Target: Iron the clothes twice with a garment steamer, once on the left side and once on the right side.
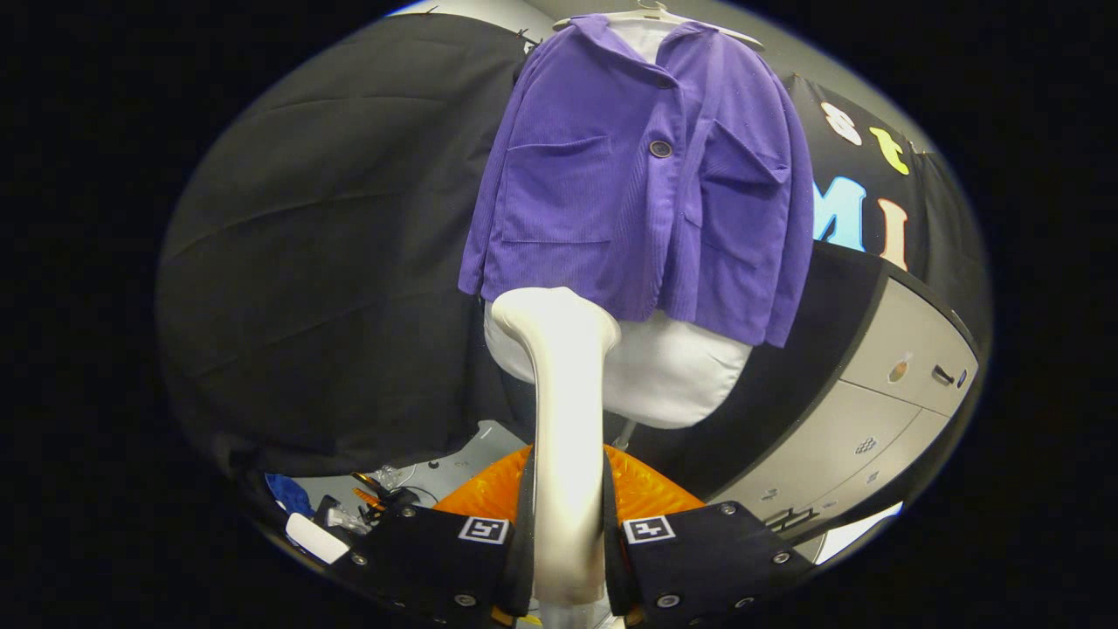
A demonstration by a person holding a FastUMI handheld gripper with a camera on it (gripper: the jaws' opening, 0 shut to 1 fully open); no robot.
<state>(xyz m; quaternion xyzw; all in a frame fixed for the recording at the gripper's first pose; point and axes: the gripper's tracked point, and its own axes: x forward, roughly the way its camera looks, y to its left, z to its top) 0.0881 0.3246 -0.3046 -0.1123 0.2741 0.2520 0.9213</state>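
Observation:
A purple corduroy jacket [642,188] hangs buttoned on a white hanger [664,16] over a white padded form [672,371], straight ahead and above. My gripper [568,533] is shut on the white handle of the garment steamer [566,419], which stands upright between the fingers. The steamer's head reaches up to just below the jacket's left hem, in front of the white form. Whether the head touches the cloth I cannot tell.
An orange ribbed object [642,494] lies just beyond the fingers. A grey cabinet with drawers [882,411] stands to the right. Small clutter, a blue item [288,494] and a white piece [316,537] lie low on the left. Black cloth hangs behind.

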